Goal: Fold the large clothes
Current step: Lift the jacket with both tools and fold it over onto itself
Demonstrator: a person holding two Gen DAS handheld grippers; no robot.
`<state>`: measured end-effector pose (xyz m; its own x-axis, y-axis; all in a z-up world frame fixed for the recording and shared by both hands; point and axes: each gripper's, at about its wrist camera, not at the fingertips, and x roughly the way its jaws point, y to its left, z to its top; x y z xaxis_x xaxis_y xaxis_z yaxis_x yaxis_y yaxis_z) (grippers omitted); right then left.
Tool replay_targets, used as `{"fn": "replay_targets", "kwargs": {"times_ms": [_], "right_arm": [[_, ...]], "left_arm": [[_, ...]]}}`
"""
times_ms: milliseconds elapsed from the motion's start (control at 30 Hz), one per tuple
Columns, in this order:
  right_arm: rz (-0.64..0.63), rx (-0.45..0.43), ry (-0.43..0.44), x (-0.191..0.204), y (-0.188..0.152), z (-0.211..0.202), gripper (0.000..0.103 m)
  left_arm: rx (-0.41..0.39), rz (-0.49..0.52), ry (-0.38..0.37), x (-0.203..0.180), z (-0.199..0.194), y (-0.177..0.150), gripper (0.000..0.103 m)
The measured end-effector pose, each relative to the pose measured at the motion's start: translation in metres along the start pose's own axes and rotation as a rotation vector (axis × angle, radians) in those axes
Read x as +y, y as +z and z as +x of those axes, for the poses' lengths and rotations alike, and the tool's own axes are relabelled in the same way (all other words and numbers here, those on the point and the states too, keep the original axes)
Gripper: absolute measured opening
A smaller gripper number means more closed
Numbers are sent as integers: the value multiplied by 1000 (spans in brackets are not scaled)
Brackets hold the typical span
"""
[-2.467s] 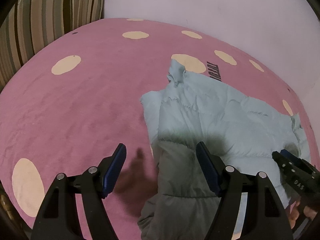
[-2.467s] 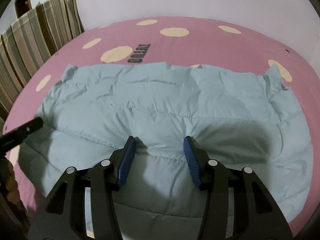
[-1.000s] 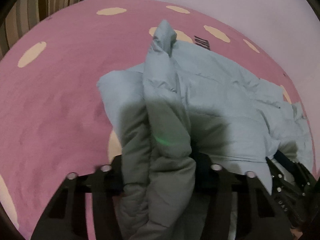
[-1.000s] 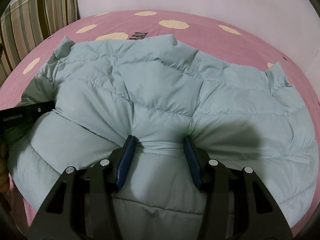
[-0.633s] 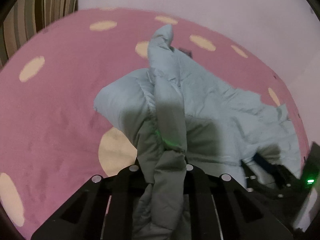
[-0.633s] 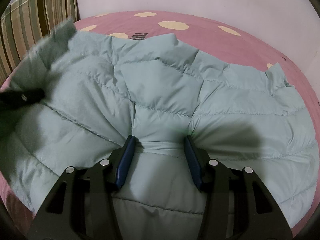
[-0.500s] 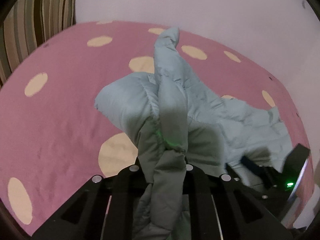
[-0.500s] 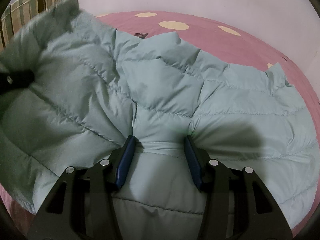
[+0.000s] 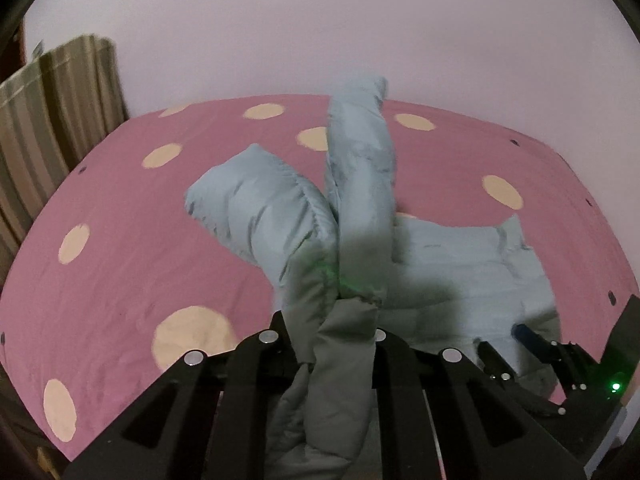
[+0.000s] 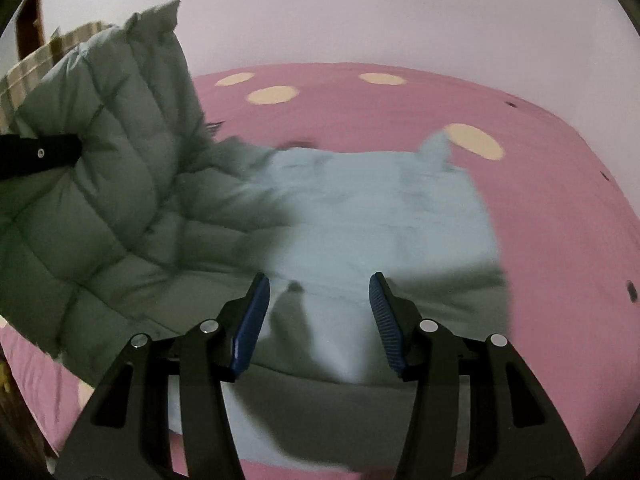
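A pale blue puffer jacket point(image 10: 380, 208) lies on the pink bed with cream dots point(image 9: 120, 240). My left gripper point(image 9: 336, 320) is shut on a bunched fold of the jacket's left side. It holds that side up off the bed, so a sleeve point(image 9: 360, 152) and a padded flap point(image 9: 260, 208) stand in the air. In the right wrist view the raised side point(image 10: 112, 152) hangs at the left, with the left gripper's finger point(image 10: 40, 156) on it. My right gripper point(image 10: 320, 312) hovers over the jacket's near part, jaws half apart and gripping nothing.
A striped brown-and-beige cushion or curtain point(image 9: 60, 100) stands at the bed's far left. A plain pale wall point(image 9: 320, 32) runs behind the bed. The right gripper's body point(image 9: 516, 344) shows at the lower right of the left wrist view.
My left gripper closed on the jacket's left side and lifted it up and towards the right. My right gripper, which pressed on the jacket, has drawn back and risen off it.
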<state>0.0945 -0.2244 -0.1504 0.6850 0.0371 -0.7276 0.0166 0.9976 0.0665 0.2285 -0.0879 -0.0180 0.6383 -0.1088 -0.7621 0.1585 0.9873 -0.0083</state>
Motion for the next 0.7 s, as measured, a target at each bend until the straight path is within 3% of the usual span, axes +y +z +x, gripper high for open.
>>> {"fn": "replay_targets", "kwargs": {"times_ms": [200,300,533,700], "right_arm": [[66,-5,-35,-55,-12,-15,52],[92,-11,-55,-75,-20,-20,65],[163,-5,-95,-120,-35,-27,65],[198,7,-115,-140,-43,-25,65]], "left_arm": [[17,103,-9,-60,14,-3,11],[45,135,-14,-87,28,-10,11],[101,206,-6,-133,61,-36,11],[97,259,24,-158,76,-51,11]]}}
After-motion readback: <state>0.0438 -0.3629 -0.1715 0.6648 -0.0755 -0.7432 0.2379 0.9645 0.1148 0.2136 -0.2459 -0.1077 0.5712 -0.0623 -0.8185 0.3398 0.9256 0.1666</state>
